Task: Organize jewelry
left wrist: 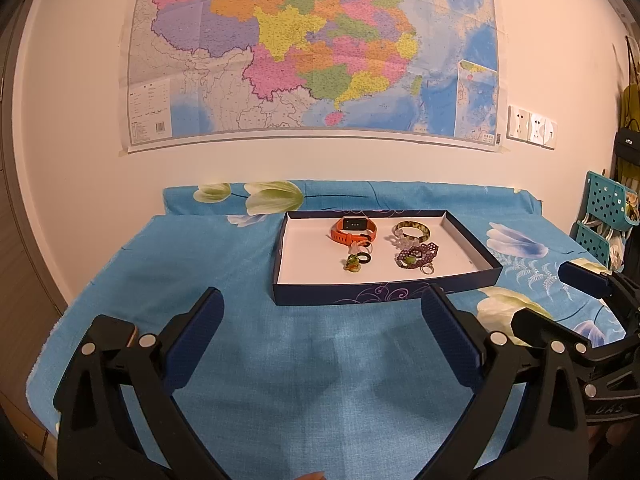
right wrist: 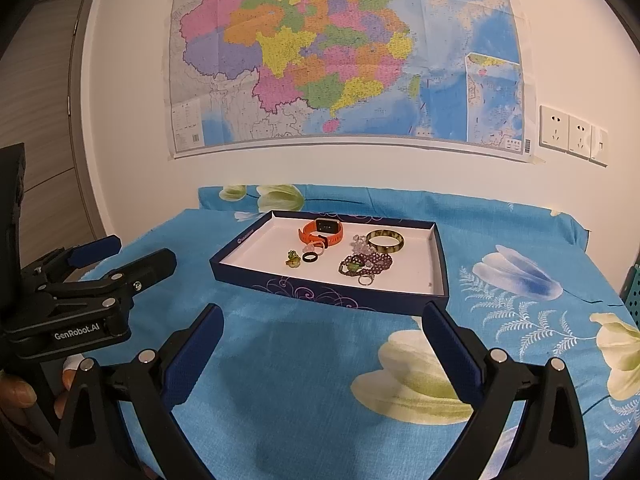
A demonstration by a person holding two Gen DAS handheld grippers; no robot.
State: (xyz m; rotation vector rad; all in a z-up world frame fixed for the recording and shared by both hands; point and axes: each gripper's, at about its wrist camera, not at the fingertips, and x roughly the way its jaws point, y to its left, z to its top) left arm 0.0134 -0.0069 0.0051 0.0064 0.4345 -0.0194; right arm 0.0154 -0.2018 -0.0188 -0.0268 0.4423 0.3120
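A dark blue shallow box (left wrist: 384, 294) (right wrist: 320, 294) with a white floor sits on the blue flowered cloth. In it lie an orange watch (left wrist: 354, 230) (right wrist: 322, 232), a green-brown bangle (left wrist: 412, 231) (right wrist: 385, 241), a purple bead bracelet (left wrist: 418, 256) (right wrist: 366, 262), a black ring (left wrist: 365, 258) (right wrist: 310, 257), a small green frog charm (left wrist: 353, 264) (right wrist: 293, 259) and clear pieces (right wrist: 360, 245). My left gripper (left wrist: 324, 300) is open and empty, hovering before the box. My right gripper (right wrist: 322, 316) is open and empty, also before the box.
A large map (left wrist: 312, 52) hangs on the wall behind. Wall sockets (right wrist: 572, 136) are at right. A teal perforated rack (left wrist: 604, 216) stands at the table's right edge. A door (right wrist: 44, 120) is at left. Each gripper shows in the other's view (right wrist: 92, 292) (left wrist: 580, 304).
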